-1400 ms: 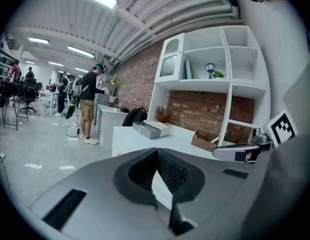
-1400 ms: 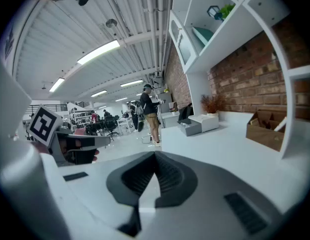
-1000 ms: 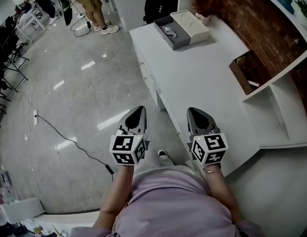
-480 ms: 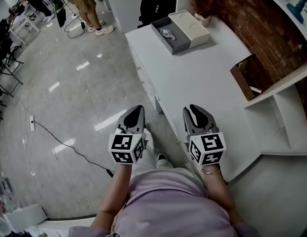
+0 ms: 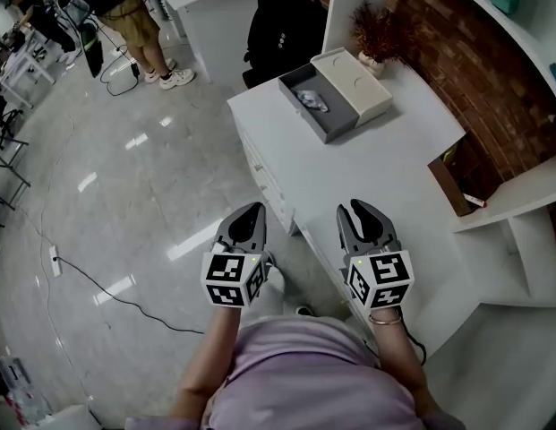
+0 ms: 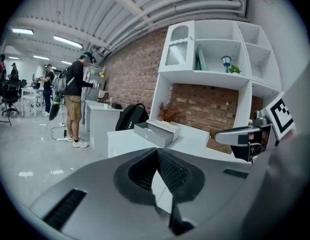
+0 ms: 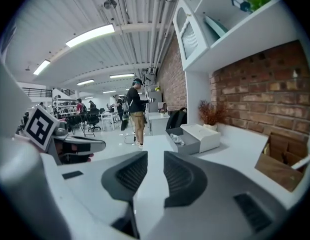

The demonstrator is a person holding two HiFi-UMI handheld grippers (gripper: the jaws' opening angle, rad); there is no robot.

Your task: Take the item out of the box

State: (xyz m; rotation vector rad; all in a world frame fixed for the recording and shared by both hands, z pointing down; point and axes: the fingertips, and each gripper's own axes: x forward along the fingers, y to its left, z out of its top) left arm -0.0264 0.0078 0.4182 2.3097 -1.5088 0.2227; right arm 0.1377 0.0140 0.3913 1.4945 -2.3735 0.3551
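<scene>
- A wearer in a lilac top (image 5: 304, 374) stands at the near corner of a white desk (image 5: 385, 177), a gripper in each hand, both held level and pointing ahead.
- The left gripper (image 5: 248, 213) hangs over the floor just off the desk's edge. Its own view shows the jaws (image 6: 155, 153) pressed together at the tips, with nothing between them.
- The right gripper (image 5: 364, 211) is over the desk's near corner. Its jaws (image 7: 155, 159) are opening, with a narrow gap showing between the ribbed pads and nothing in it.
- The two grippers are side by side and apart, neither touching the desk.
- A brown open carton (image 5: 449, 179) sits at the desk's right side, under a white shelf.
- At the far end of the desk, well apart from both grippers, lies the grey box (image 5: 342, 116), open at the top.
- The item (image 5: 311, 99), a small pale crumpled-looking object, is inside the box; its details cannot be made out.
- A white lid (image 5: 354, 72) lies right against the box's far side.
- A dried plant (image 5: 378, 32) stands behind the lid by the brick wall.
- A black backpack (image 5: 282, 25) rests beyond the desk, and a person in shorts (image 5: 125, 12) stands farther off.
</scene>
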